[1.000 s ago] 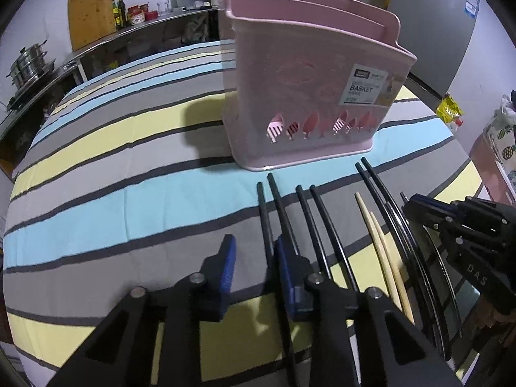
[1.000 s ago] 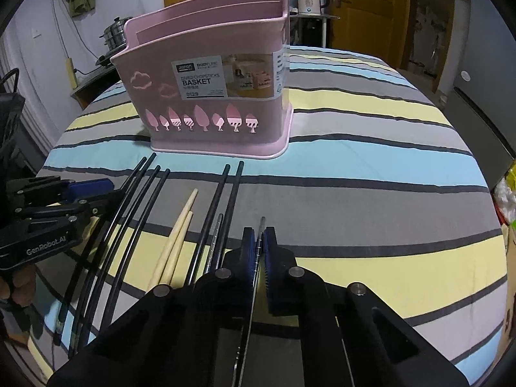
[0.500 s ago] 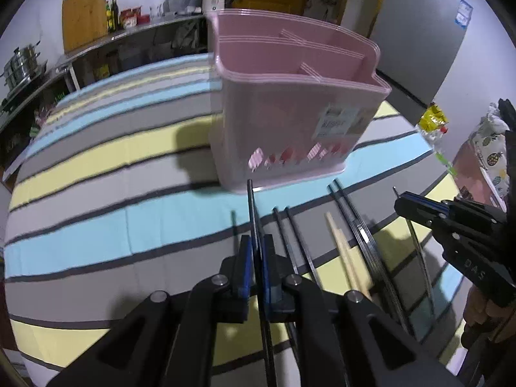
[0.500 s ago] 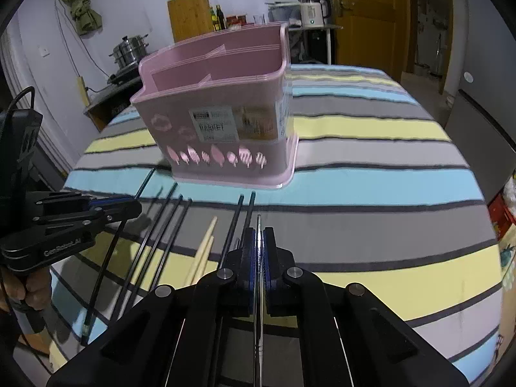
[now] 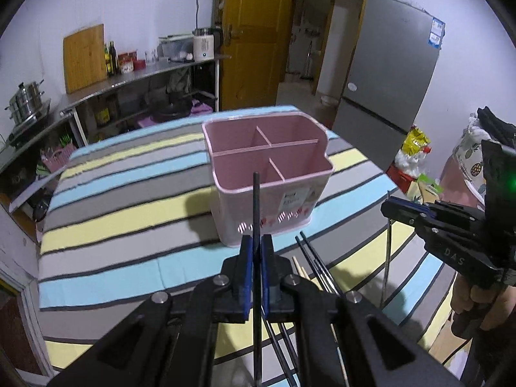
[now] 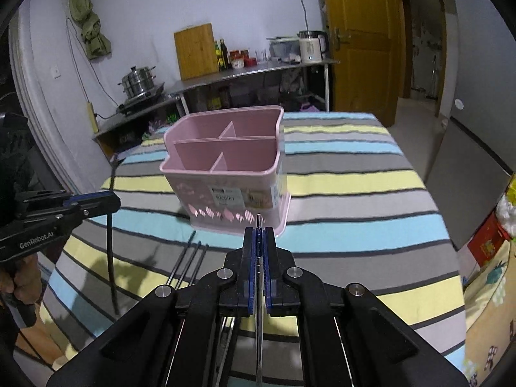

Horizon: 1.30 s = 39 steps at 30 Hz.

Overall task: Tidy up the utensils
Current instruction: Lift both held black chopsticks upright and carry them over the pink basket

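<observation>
A pink basket (image 5: 267, 158) (image 6: 222, 161) with several compartments stands on the striped table. In the left wrist view, my left gripper (image 5: 255, 242) is shut on a black chopstick (image 5: 255, 200), held in the air in front of the basket with its tip near the front rim. The right wrist view shows my right gripper (image 6: 259, 235) shut on a thin metal chopstick (image 6: 259, 221), also lifted before the basket. More black chopsticks (image 5: 314, 264) (image 6: 190, 264) and pale wooden ones (image 5: 298, 269) lie on the cloth below.
The striped tablecloth (image 5: 129, 225) covers the table. A steel counter (image 5: 129, 77) with pots, bottles, a cutting board and a kettle runs along the far wall. A grey fridge (image 5: 387, 80) and bags stand to the right. A person's hands hold both grippers.
The left gripper shut on a black chopstick. Both grippers rose from the table with their chopsticks, and the views now look down into the basket's compartments.
</observation>
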{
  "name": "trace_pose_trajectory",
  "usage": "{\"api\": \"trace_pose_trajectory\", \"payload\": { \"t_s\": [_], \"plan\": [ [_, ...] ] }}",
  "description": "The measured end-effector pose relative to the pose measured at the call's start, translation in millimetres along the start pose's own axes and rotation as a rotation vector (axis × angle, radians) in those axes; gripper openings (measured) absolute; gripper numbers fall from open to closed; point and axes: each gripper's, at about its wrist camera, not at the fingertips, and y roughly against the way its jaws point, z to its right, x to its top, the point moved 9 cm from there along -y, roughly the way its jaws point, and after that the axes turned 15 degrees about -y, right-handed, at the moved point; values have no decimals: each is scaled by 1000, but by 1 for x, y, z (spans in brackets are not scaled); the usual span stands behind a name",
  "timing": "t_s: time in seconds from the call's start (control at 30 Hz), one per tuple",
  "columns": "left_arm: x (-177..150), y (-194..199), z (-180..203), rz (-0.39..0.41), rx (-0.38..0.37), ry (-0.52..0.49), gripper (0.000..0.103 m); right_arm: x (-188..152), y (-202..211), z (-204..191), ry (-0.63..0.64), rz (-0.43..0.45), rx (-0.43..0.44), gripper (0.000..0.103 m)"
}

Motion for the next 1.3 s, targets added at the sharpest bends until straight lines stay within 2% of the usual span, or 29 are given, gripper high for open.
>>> {"api": "trace_pose_trajectory", "payload": {
  "t_s": [0.33, 0.9, 1.1, 1.3],
  "plan": [
    [8, 30, -7, 48, 13, 23, 5, 10, 30, -6, 14, 48, 8, 4],
    [-11, 54, 4, 41, -4, 36, 5, -3, 59, -3, 23, 52, 2, 4],
    [-7, 59, 4, 53, -4, 47, 5, 9, 69, -9, 11, 87, 21, 4],
    [15, 68, 0, 87, -7, 57, 5, 34, 76, -22, 0, 136, 58, 4]
  ]
}}
